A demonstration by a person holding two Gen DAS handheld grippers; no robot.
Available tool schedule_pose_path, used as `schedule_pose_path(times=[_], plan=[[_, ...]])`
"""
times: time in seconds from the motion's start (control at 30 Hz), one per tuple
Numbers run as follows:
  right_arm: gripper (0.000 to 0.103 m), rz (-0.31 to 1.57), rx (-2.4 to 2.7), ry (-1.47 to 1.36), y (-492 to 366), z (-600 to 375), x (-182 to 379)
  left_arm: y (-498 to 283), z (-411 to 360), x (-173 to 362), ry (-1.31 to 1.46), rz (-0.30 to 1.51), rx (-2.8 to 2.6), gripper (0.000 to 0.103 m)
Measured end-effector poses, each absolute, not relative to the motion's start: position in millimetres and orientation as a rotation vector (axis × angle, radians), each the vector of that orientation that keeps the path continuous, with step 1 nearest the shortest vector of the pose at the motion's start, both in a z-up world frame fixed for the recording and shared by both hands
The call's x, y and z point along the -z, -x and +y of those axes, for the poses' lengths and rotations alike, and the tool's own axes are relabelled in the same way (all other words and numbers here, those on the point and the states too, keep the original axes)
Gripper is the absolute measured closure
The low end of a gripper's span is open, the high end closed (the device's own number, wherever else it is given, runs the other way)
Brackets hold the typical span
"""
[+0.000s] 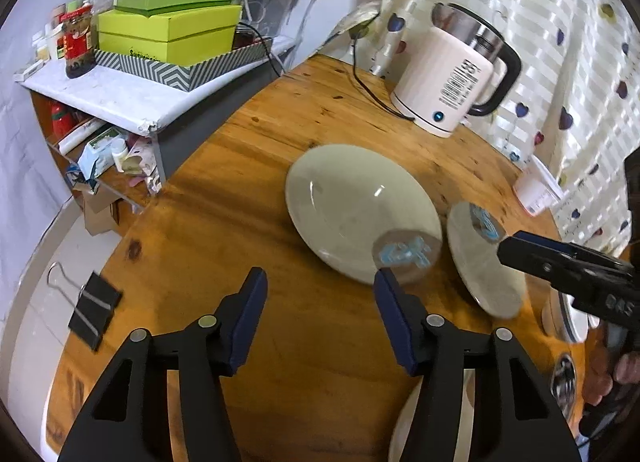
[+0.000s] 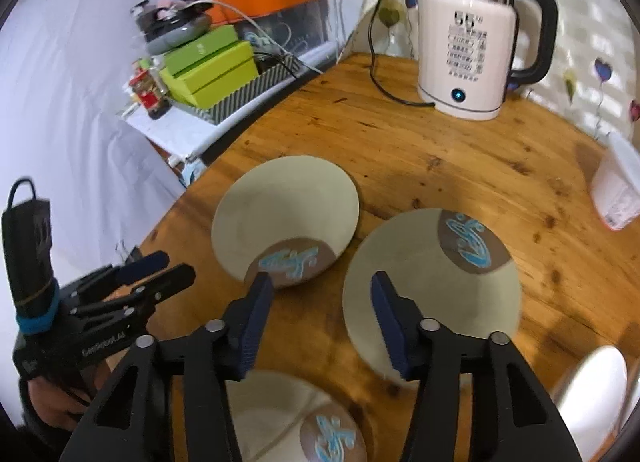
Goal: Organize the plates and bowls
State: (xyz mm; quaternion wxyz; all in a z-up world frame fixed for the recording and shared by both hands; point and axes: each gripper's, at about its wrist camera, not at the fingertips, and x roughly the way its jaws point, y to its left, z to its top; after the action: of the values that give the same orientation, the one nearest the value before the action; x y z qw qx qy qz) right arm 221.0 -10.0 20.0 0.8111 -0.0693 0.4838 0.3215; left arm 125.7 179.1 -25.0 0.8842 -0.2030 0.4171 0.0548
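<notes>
I found both tongs apart and holding nothing: left gripper (image 1: 320, 282), right gripper (image 2: 320, 286). Three plates lay on the table (image 2: 420, 150): far plate (image 2: 286, 208) mid-table, second plate (image 2: 428, 290) beside it, third plate (image 2: 288, 418) at the near edge

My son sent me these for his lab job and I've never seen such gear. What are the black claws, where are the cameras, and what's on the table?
No robot here: a person holds a two-fingered claw in each hand. Each picture comes from a camera on one claw, looking along its fingers. The left claw and right claw are both open and hold nothing. On the wooden table lie three cream plates with blue patterns: a far plate, a right plate and a near plate. Behind stands a white electric kettle. The left view also shows a black binder clip.
</notes>
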Motion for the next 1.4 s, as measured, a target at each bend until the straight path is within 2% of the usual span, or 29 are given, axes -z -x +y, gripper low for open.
schedule_pose_path(times=[0.07,0.63,0.9,1.0,1.07,1.4], plan=[[0.061,1.050,-0.680,0.135,-237.1,-4.0,-13.7,-132.6,187.0,27.5,0.445,0.869,-0.119,0.051],[0.065,1.153,-0.681,0.104,-301.6,36.9,32.5,-176.6,212.8,53.5,0.524,0.900,-0.127,0.053],[0.077,1.187,-0.674,0.094,-308.6,37.4,44.7,-184.3,208.4,55.3,0.505,0.907,-0.102,0.069],[0.078,1.194,-0.678,0.072,-311.3,35.4,46.1,-185.7,206.1,55.0,0.496,0.903,-0.096,0.070],[0.078,1.193,-0.679,0.069,-312.3,35.9,45.9,-187.4,204.1,54.0,0.490,0.901,-0.086,0.076],[0.079,1.198,-0.677,0.058,-311.8,36.7,45.3,-185.8,205.8,51.3,0.492,0.892,-0.096,0.076]])
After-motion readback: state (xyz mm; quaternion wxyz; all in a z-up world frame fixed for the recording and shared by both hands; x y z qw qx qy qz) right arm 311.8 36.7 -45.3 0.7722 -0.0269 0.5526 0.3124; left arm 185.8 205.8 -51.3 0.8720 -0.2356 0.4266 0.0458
